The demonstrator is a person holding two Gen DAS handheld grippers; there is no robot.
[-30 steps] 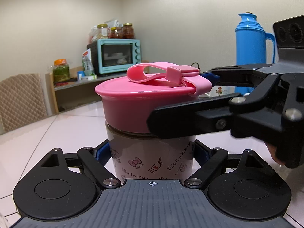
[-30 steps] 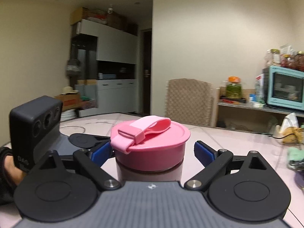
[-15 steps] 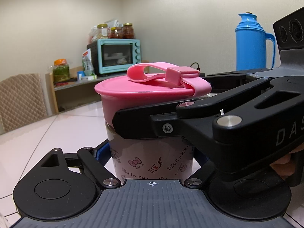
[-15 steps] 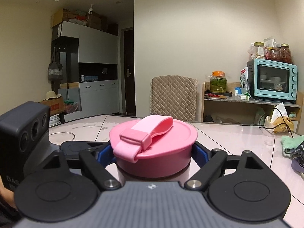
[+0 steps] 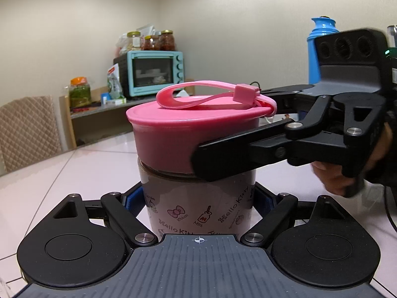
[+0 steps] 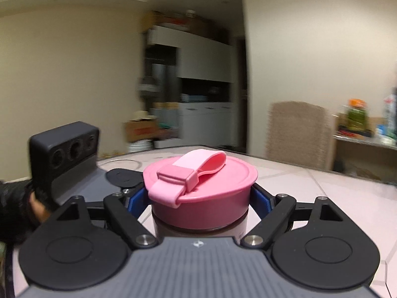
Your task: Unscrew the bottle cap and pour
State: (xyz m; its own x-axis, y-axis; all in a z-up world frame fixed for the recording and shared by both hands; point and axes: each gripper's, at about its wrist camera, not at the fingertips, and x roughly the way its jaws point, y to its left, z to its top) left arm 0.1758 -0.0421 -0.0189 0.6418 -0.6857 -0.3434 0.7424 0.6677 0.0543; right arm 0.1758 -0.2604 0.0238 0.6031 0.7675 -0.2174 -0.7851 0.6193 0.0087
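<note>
Bottle (image 5: 198, 206) stands upright on the pale tiled tabletop (image 5: 82, 171), its printed body clamped between the blue-padded fingers of the left gripper (image 5: 198, 200). The right gripper (image 6: 201, 196) has its fingers closed on either side of the pink cap (image 6: 201, 191), which sits on the bottle's neck.

Compared with half a second ago, the right gripper has swung about the cap. In the left wrist view its black linkage, which then filled the foreground, now lies off to the right. The strap loop (image 5: 206, 95) on the cap has turned too, and the right wrist view is smeared with motion.

Tabletop lies open to the left of the bottle. A chair (image 5: 27, 129) stands at the far edge, and a blue thermos (image 5: 320, 49) rises behind the right gripper.
</note>
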